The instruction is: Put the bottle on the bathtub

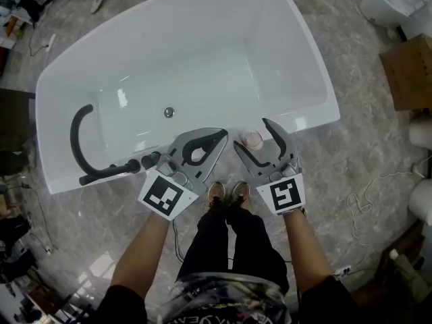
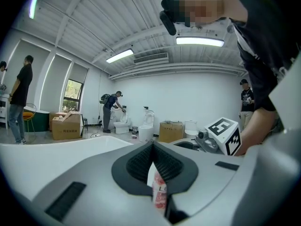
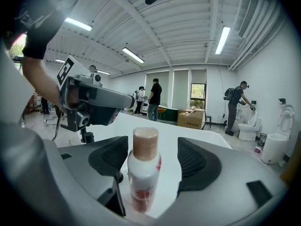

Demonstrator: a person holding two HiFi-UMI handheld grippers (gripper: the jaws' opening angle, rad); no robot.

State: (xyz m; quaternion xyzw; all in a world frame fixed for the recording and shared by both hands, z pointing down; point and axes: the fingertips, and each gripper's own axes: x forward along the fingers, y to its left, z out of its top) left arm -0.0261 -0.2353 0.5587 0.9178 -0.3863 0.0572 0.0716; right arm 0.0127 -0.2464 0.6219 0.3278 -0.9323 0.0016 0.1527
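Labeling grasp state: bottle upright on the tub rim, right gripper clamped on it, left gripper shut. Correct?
Not clamped. In the right gripper view the right gripper is open, its jaws apart on either side of the bottle with gaps showing. The rest holds: bottle upright on the bathtub rim, left gripper shut.

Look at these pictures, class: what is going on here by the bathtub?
A person stands at the white bathtub with a gripper in each hand. A small white bottle with a tan cap stands upright on the tub's near rim. It sits between the open jaws of the right gripper, which do not seem to touch it. The left gripper is shut and empty just beside it. The bottle looks to be already set down.
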